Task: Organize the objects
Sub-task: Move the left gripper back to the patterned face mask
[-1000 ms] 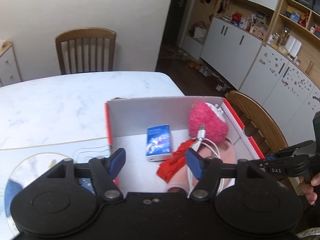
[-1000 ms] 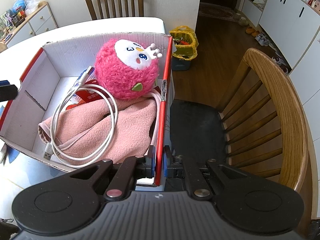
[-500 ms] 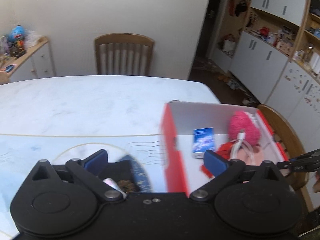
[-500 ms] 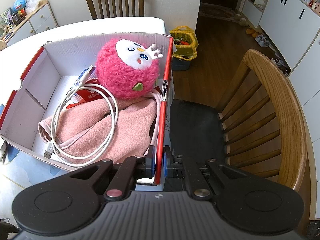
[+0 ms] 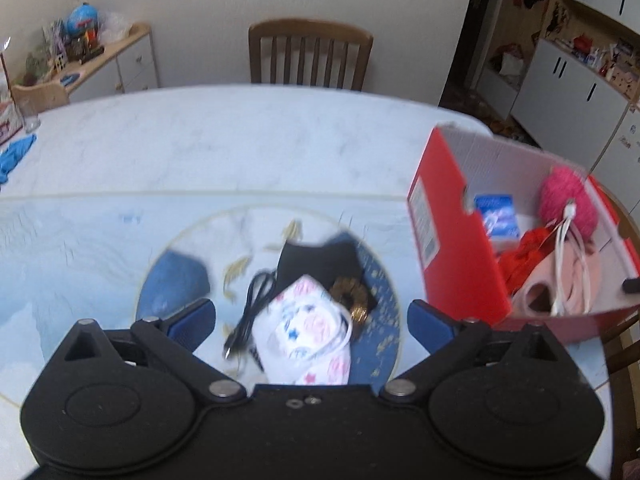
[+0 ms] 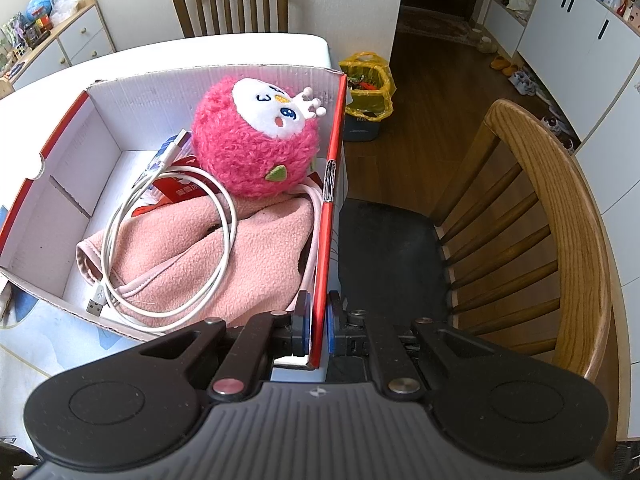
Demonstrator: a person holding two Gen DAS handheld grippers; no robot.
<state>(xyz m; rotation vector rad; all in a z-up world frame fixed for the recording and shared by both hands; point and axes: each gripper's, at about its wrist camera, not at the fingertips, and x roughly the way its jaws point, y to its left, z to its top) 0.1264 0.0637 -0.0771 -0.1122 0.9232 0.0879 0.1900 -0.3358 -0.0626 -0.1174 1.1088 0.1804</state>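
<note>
My left gripper (image 5: 311, 322) stands open above a small pile on the table: a white patterned pouch (image 5: 308, 340), a black cable (image 5: 250, 312), a black cloth (image 5: 320, 260) and a gold scrunchie (image 5: 350, 298). Nothing is between its pads. To the right stands the red cardboard box (image 5: 452, 240). My right gripper (image 6: 318, 330) is shut on the box's red side wall (image 6: 334, 184). Inside lie a pink plush toy (image 6: 256, 148), a pink fleece cloth (image 6: 208, 264), a white USB cable (image 6: 168, 240), a red packet (image 6: 182, 192) and a blue box (image 5: 496, 216).
A wooden chair (image 6: 536, 240) with a black seat stands right of the box. Another chair (image 5: 310, 54) is at the table's far side. A blue cloth (image 5: 16, 154) lies at the far left of the marble table (image 5: 200, 140). A yellow bag (image 6: 368, 84) sits on the floor.
My left gripper has swung left from over the box to above the pile on the table, and its jaws have spread wider. The right gripper has kept its grip on the box wall.
</note>
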